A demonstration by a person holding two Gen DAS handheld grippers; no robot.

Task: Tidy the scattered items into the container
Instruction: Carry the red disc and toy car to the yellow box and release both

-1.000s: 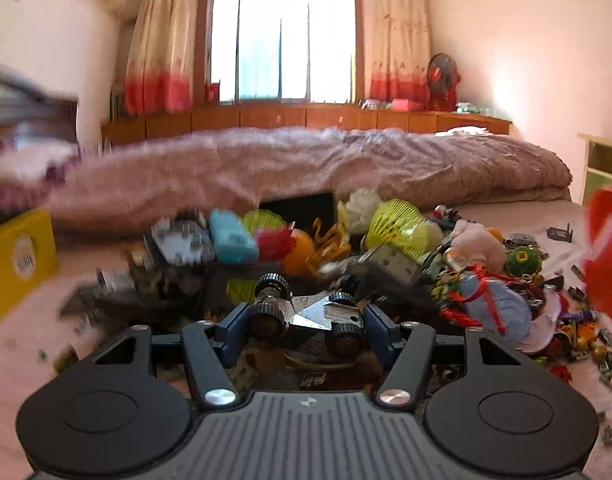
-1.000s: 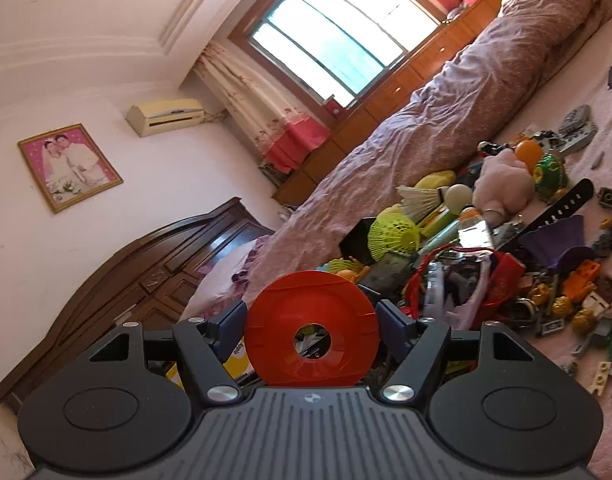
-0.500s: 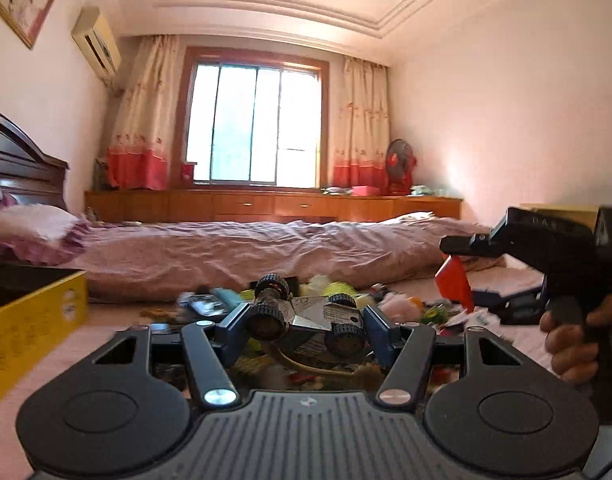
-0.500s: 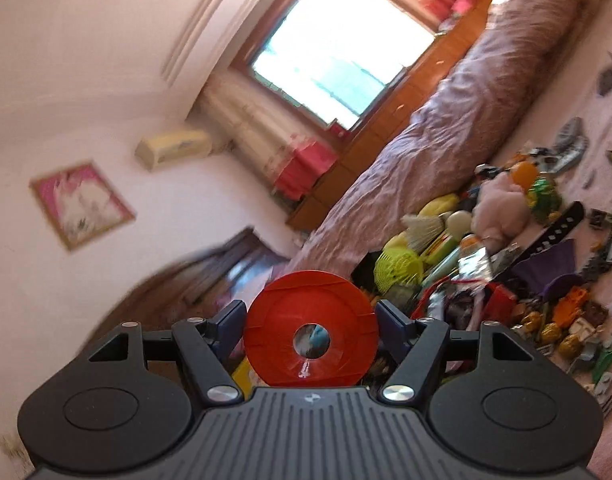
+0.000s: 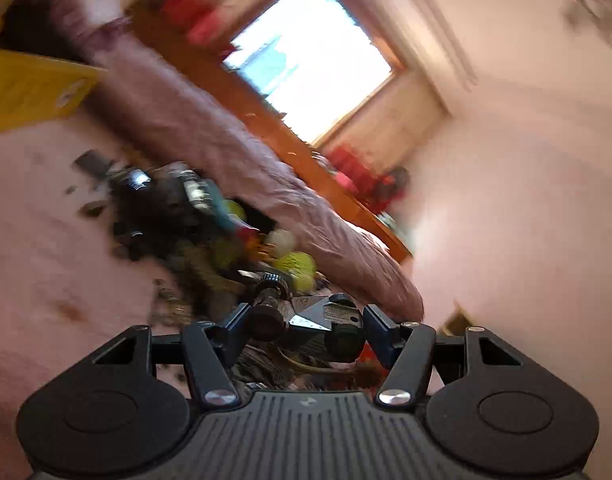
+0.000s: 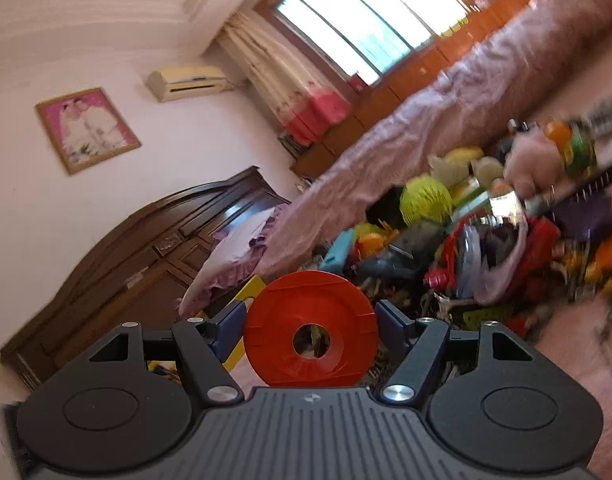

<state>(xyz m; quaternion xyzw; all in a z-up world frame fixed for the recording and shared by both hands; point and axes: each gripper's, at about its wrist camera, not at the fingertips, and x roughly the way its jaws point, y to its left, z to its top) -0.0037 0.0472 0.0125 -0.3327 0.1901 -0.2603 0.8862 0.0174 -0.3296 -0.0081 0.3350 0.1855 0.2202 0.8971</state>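
Note:
My left gripper (image 5: pixel 303 326) is shut on a silver toy car (image 5: pixel 306 316) with black wheels, held above the pink bed sheet. The view is tilted and blurred. The yellow container (image 5: pixel 29 88) sits at the upper left of the left wrist view. My right gripper (image 6: pixel 310 328) is shut on a red plastic disc (image 6: pixel 310 340) with a round hole in its middle. A corner of the yellow container (image 6: pixel 245 300) shows behind the disc. The pile of scattered toys (image 6: pixel 486 232) lies to the right.
A rolled pink quilt (image 6: pixel 426 120) runs behind the toy pile (image 5: pixel 209 232). A dark wooden headboard (image 6: pixel 145 248) and a pillow (image 6: pixel 233 252) stand at the left. Pink sheet (image 5: pixel 45 248) lies between the pile and the container.
The left gripper has rolled and swung, so its view is now tilted and blurred, with the yellow container at upper left. The right gripper has shifted closer to the pile. Both still hold their items.

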